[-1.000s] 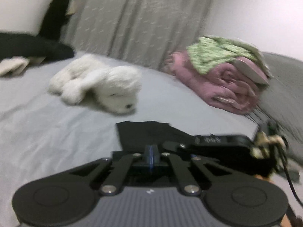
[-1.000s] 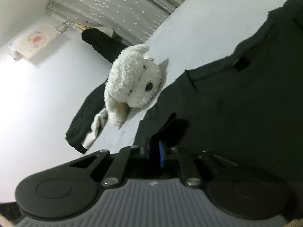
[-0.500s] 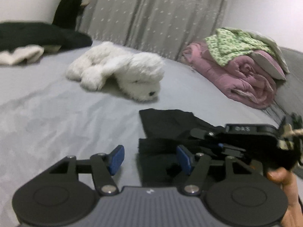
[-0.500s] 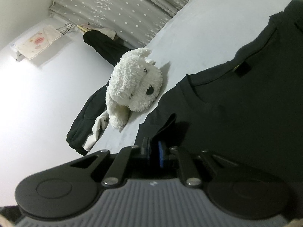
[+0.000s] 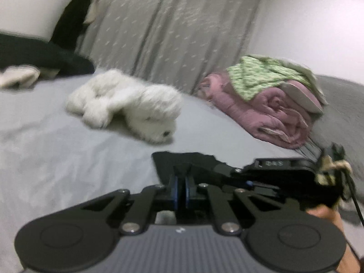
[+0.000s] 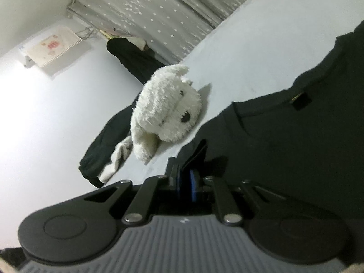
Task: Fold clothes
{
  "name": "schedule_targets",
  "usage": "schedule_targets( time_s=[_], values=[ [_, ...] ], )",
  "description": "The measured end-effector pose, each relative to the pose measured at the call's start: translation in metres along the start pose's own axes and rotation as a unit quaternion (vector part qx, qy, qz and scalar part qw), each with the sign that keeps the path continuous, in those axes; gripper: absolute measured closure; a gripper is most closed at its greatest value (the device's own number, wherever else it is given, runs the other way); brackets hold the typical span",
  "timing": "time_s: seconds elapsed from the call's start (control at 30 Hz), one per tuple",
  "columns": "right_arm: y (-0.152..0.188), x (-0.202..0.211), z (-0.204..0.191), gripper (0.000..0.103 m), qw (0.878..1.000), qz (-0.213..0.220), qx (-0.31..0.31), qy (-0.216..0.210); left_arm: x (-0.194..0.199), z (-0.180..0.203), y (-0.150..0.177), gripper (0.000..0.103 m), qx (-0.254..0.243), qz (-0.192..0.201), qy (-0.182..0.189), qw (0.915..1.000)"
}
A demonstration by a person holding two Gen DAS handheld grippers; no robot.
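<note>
A black shirt point(image 6: 295, 159) lies spread on the grey bed sheet point(image 5: 56, 159). In the left wrist view only its near corner point(image 5: 166, 161) shows. My left gripper point(image 5: 180, 170) sits low at that corner, its blue pads drawn almost together on the shirt's edge. My right gripper point(image 6: 184, 170) is shut on a raised fold of the same shirt, a flap of black cloth standing up between its pads. The right gripper's black body point(image 5: 282, 170) lies close to the right of the left one, held by a hand point(image 5: 323, 213).
A white plush dog point(image 5: 136, 104) lies on the sheet just beyond the shirt. A rolled pink quilt point(image 5: 273, 111) with green cloth point(image 5: 261, 79) on top is at the back right. Dark and white clothes point(image 5: 34, 52) are heaped at the back left before a grey curtain point(image 5: 170, 34).
The left jaws went from shut to wide open over the shirt's corner, then closed on it again. The right gripper kept its hold and its place.
</note>
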State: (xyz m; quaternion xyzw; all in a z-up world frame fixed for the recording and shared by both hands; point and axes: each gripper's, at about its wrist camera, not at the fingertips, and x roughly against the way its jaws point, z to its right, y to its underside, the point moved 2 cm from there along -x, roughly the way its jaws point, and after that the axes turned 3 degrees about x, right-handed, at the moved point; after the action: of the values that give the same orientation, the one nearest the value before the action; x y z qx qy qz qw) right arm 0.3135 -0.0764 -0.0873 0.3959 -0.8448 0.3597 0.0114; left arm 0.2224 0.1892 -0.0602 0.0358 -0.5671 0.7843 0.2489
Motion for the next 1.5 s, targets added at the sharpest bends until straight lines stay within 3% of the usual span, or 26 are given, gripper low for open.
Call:
schedule_targets(
  time_s=[0.2, 0.37, 0.47, 0.6, 0.67, 0.77, 0.9, 1.03, 1.13, 1.27, 1.5],
  values=[
    [0.0, -0.002, 0.0, 0.09, 1.0, -0.001, 0.003, 0.006, 0.007, 0.021, 0.006, 0.097, -0.098, -0.031, 0.034, 0.9941],
    [-0.002, -0.001, 0.002, 0.09, 1.0, 0.001, 0.004, 0.015, -0.007, 0.033, 0.026, 0.094, -0.132, -0.135, 0.099, 0.977],
    [-0.003, -0.001, 0.005, 0.09, 1.0, -0.001, -0.001, 0.02, -0.01, 0.039, 0.032, 0.085, -0.149, -0.165, 0.111, 0.9686],
    [-0.004, 0.0, 0.007, 0.089, 1.0, -0.002, 0.001, 0.03, 0.002, 0.034, 0.024, 0.065, -0.119, -0.155, 0.147, 0.9698],
    [-0.005, 0.001, 0.007, 0.089, 0.999, 0.0, 0.004, 0.032, 0.004, 0.026, 0.017, 0.057, -0.099, -0.136, 0.129, 0.9772],
    [-0.006, 0.001, 0.007, 0.089, 0.999, 0.002, 0.009, 0.035, 0.003, 0.011, 0.013, 0.056, -0.074, -0.129, 0.075, 0.9861],
    [-0.007, 0.002, 0.006, 0.085, 0.998, 0.0, 0.02, 0.054, -0.008, 0.0, 0.014, 0.058, -0.067, -0.154, 0.021, 0.9856],
    [-0.012, 0.013, -0.005, 0.081, 0.995, 0.011, 0.049, 0.085, -0.011, 0.001, 0.015, 0.062, -0.07, -0.157, 0.036, 0.9844],
    [-0.012, 0.016, -0.018, 0.055, 0.994, 0.006, 0.069, 0.086, -0.012, 0.001, 0.017, 0.064, -0.07, -0.16, 0.045, 0.9836],
    [-0.006, -0.001, -0.048, 0.055, 0.985, -0.026, 0.14, 0.1, -0.011, 0.003, 0.019, 0.066, -0.073, -0.167, 0.058, 0.9815],
    [0.008, -0.062, -0.104, 0.058, 0.946, -0.089, 0.289, 0.115, -0.007, 0.003, 0.022, 0.067, -0.071, -0.169, 0.072, 0.9804]
  ],
)
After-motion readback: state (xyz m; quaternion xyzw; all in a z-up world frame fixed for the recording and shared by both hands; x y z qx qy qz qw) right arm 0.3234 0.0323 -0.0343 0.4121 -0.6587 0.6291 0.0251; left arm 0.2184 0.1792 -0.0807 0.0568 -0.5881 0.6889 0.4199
